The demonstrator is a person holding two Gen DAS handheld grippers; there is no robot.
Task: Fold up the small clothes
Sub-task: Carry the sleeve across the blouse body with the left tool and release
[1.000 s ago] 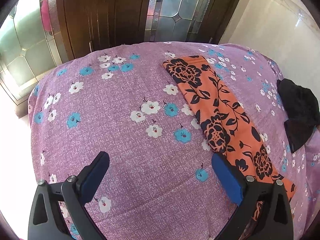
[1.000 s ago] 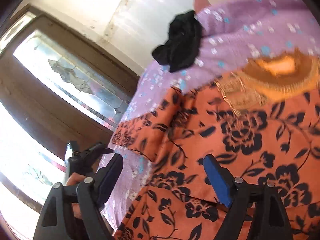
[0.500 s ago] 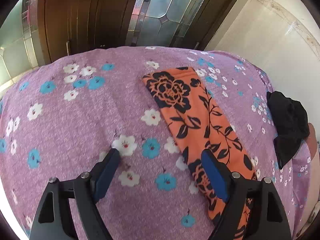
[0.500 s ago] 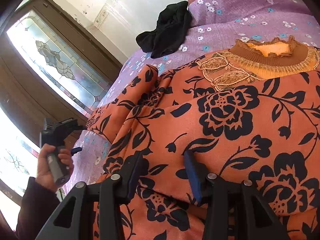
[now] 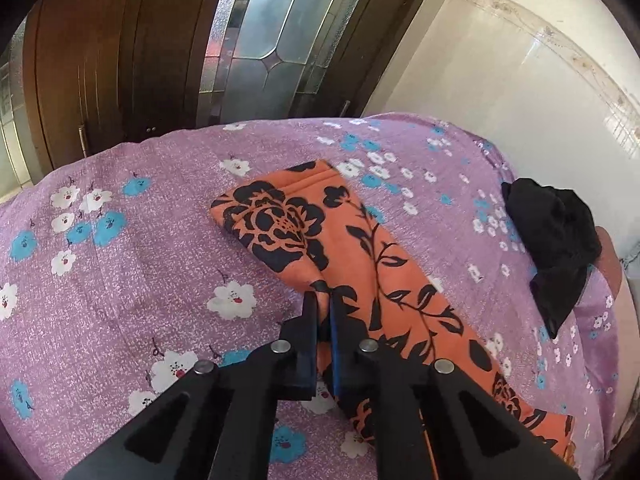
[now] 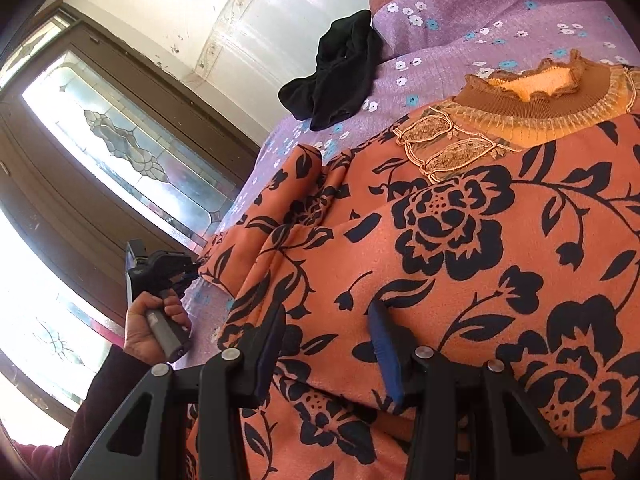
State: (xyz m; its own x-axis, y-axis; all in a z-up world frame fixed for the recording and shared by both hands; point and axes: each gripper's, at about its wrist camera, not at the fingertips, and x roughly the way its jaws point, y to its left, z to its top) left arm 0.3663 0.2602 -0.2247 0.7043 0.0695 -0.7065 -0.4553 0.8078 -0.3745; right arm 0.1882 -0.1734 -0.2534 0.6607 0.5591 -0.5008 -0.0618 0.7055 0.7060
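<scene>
Item one: through the left wrist camera we see the left gripper [image 5: 323, 300] pinched down on the near edge of the orange floral sleeve [image 5: 320, 236], jaws all but together with the cloth between them. The sleeve runs forward and away from the fingertips across the purple flowered bedsheet [image 5: 132, 264]. A crumpled black garment [image 5: 556, 236] lies well to the right of the gripper, near the sheet's edge. Beyond the sheet stands a wooden door with leaded glass [image 5: 256, 40].

Item two: only the right wrist camera shows the body of the orange floral top [image 6: 460, 240], with its gathered gold-trimmed collar [image 6: 540, 96] far ahead. The right gripper [image 6: 328, 332] sits part-open, its fingers pressed into a raised fold of the top. To its left we see the person's left hand [image 6: 152, 328] holding the other tool's handle.

No containers appear in either view.
</scene>
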